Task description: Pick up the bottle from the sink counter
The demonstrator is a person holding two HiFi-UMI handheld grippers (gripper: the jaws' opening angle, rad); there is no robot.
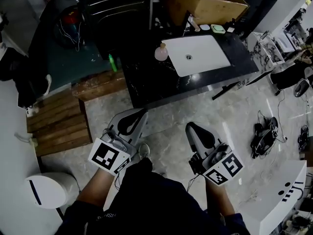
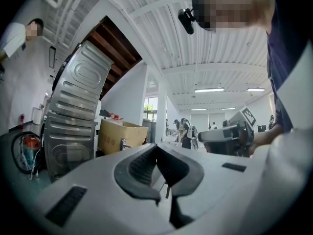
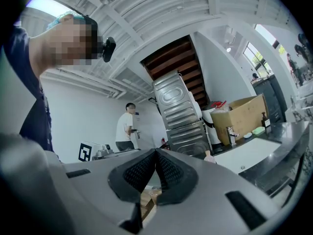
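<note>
A pink round bottle [image 1: 161, 52] stands on the black sink counter [image 1: 151, 84], just left of the white basin [image 1: 198, 55]. It shows small and far off in the right gripper view [image 3: 209, 155]. Both grippers hang low over the floor, well short of the counter's front edge. My left gripper [image 1: 143, 111] points toward the counter, its jaws shut with nothing between them [image 2: 156, 145]. My right gripper [image 1: 189, 126] is beside it, jaws also shut and empty [image 3: 156, 151].
A faucet [image 1: 193, 22], a soap dish [image 1: 218, 29] and a cardboard box [image 1: 205, 4] sit behind the basin. A green bottle [image 1: 113, 62] stands left of the counter. A wooden pallet [image 1: 58, 121], white bin [image 1: 49, 190] and floor cables [image 1: 264, 133] flank me.
</note>
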